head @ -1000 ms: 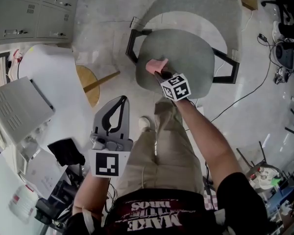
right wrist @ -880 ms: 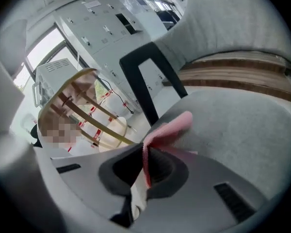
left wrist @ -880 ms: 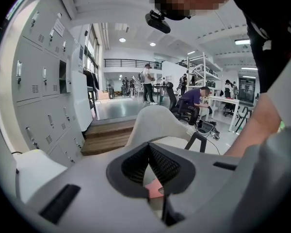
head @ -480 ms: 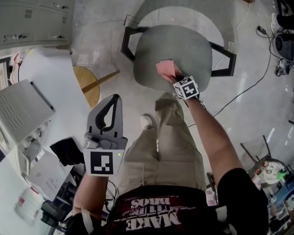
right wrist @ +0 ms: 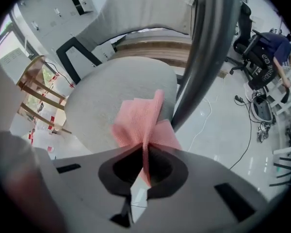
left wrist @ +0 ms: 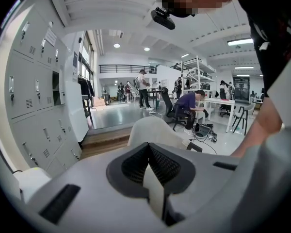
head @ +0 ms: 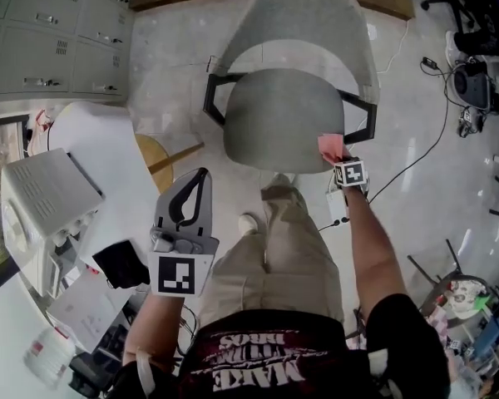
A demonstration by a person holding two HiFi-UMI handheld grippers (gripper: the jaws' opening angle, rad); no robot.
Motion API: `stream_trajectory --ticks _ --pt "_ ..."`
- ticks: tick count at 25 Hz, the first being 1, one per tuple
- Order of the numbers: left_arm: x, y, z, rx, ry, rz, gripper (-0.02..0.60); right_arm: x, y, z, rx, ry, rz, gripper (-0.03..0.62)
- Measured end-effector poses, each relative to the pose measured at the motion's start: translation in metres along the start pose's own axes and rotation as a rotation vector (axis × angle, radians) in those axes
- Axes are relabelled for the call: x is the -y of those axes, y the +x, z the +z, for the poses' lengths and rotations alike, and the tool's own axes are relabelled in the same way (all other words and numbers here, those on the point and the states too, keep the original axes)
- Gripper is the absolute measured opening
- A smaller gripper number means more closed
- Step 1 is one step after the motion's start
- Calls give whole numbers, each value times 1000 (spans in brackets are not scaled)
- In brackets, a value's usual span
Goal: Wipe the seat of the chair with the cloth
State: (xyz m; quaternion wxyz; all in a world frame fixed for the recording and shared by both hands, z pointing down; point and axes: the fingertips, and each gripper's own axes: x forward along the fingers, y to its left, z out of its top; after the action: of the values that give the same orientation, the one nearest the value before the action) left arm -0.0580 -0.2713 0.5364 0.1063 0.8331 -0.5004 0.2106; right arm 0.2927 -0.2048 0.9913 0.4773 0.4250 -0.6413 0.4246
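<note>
Pink cloth [right wrist: 141,123] pinched in right tongs [right wrist: 144,153] — by chair seat [head: 283,119] edge

the left gripper's [left wrist: 148,150] pale grey jaws are pressed together with nothing between them, and its black ribbed pads [left wrist: 164,166] meet along one seam. just beyond the tips rises a light grey curved chair back [left wrist: 153,129]. tall grey metal lockers [left wrist: 24,106] line the left wall beside a brown wooden step [left wrist: 104,141]. far off, a seated person in a dark top [left wrist: 191,106] bends near a long white table [left wrist: 224,102].
</note>
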Motion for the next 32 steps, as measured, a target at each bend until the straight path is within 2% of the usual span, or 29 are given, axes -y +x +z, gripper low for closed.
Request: stream_trajectory --ticks 3,6,10,15,20,25,27,32 --pt "-3 -13 12 12 15 11 5 -11 -25 15 78 -3 13 11" --pt "-8 -29 32 63 3 30 5 -40 -70 42 202 -83 46 9" --pt "-13 -61 56 124 -8 56 5 -80 -153 65 360 -214 71 9" --pt "-9 -108 69 174 -10 63 5 -124 -264 67 542 -270 89 9" --pt "-3 -157 85 224 -11 48 6 -160 -372 63 727 -315 42 9" --pt "4 -201 98 276 18 27 5 -189 -459 49 884 -298 -6 9" --pt "8 -214 100 283 22 14 5 -198 -490 43 935 -287 -31 9" --pt "9 -250 128 373 50 8 5 -223 -549 22 1017 -296 -102 9"
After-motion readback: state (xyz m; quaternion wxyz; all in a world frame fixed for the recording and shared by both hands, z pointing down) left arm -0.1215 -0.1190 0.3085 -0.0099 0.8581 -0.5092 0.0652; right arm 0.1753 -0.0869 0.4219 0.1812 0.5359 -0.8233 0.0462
